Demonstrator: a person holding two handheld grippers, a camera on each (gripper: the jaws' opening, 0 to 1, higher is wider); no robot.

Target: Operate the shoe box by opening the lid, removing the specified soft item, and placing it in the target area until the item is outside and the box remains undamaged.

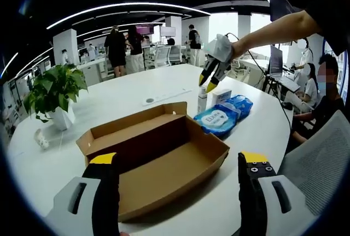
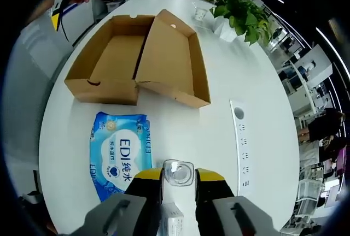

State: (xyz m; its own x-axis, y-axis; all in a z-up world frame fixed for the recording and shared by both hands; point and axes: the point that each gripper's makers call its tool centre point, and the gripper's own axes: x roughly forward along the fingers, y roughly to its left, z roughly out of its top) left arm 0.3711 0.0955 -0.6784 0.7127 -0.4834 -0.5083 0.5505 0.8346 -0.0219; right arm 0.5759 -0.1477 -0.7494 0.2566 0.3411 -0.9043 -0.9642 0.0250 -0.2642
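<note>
An open brown shoe box (image 1: 164,157) lies on the white table with its lid folded back and nothing in its tray; it lies farther off in the right gripper view (image 2: 143,55). A blue soft pack of wipes (image 1: 224,117) (image 2: 121,151) lies on the table outside the box. My left gripper (image 1: 178,159) hovers at the box's near edge, jaws wide open and holding nothing; it is also at the edge of the right gripper view (image 2: 79,4). My right gripper (image 2: 179,177) (image 1: 209,80) hangs in the air above a small clear bottle (image 2: 178,171), jaws a little apart, gripping nothing.
The bottle (image 1: 202,100) and a small white carton (image 1: 221,95) stand beside the wipes. A potted plant (image 1: 54,91) (image 2: 240,9) stands past the box. A socket strip (image 2: 240,132) is set into the tabletop. A seated person (image 1: 320,99) is close at the table's edge.
</note>
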